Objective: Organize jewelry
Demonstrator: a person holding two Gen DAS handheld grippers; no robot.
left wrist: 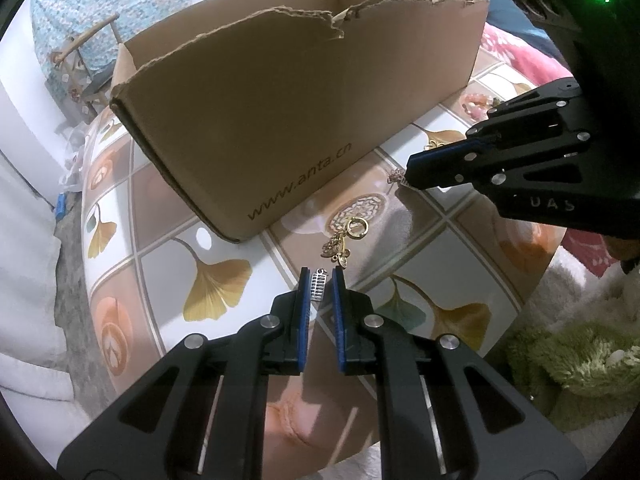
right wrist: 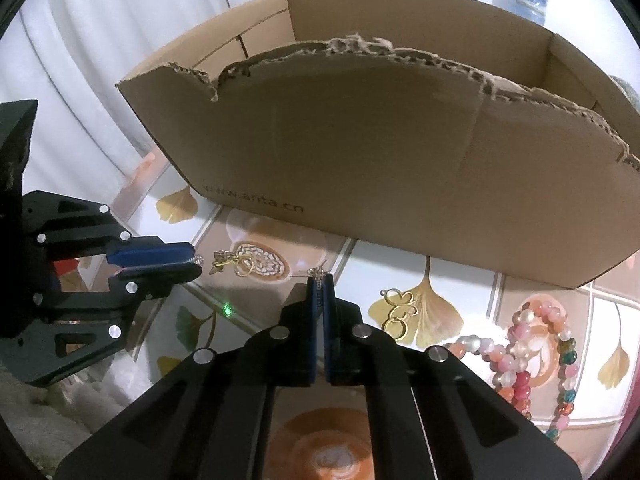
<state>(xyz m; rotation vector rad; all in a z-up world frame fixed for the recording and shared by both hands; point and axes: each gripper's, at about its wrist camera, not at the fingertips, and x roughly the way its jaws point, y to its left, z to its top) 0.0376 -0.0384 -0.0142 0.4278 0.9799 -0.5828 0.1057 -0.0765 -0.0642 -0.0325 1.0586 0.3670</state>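
The left gripper (left wrist: pixel 320 280) clamped a small silver charm (left wrist: pixel 319 285); the right gripper (right wrist: pixel 320 286) pinched a silver chain piece (right wrist: pixel 319 276). A torn brown cardboard box (right wrist: pixel 360 152) stood just behind, with a gold butterfly keyring (left wrist: pixel 340 244) and pink beaded bracelets (right wrist: pixel 524 344) on the leaf-patterned table (left wrist: pixel 216 288).

White curtain (right wrist: pixel 100 40) behind a ginkgo-patterned tabletop (left wrist: pixel 216 284); perhaps a wooden chair (left wrist: pixel 86 46).

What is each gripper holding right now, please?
Left gripper: shut on a small silver earring.
Right gripper: shut on a silver chain piece.

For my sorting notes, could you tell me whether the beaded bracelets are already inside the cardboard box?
No, the beaded bracelets lie on the table, outside the cardboard box.
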